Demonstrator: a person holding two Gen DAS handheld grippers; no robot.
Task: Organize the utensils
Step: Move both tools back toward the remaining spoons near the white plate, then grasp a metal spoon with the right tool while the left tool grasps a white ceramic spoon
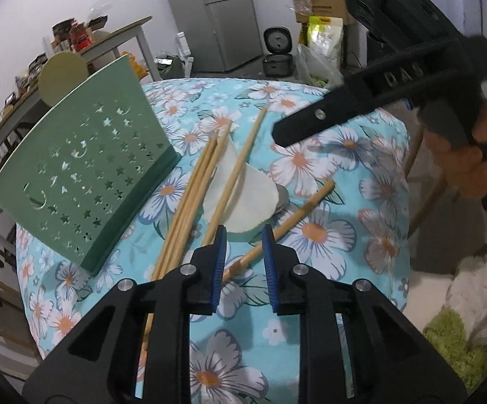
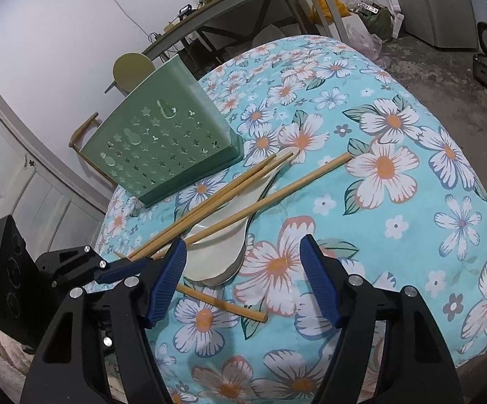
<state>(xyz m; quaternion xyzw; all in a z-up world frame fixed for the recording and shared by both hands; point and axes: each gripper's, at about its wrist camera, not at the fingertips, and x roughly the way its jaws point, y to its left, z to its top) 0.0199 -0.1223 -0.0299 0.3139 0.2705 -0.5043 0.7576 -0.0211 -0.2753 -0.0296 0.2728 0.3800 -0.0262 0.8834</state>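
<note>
Lying crossed, slim round bamboo chopsticks (image 2: 210, 198).

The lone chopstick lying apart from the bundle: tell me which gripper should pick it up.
Left. The left gripper already has its fingers on either side of the lone chopstick, nearly closed. The right gripper stands open over the white spoon instead.

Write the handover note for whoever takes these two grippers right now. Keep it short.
Left gripper: jaws narrow but not clamped, astride the lone chopstick.
Right gripper: open, empty, above the white spoon.
Green holder stands on the floral cloth; the other chopsticks lie across the spoon beside it.
Done: no utensil visibly in the holder.
Left: chopsticks and spoon into the holder.
</note>
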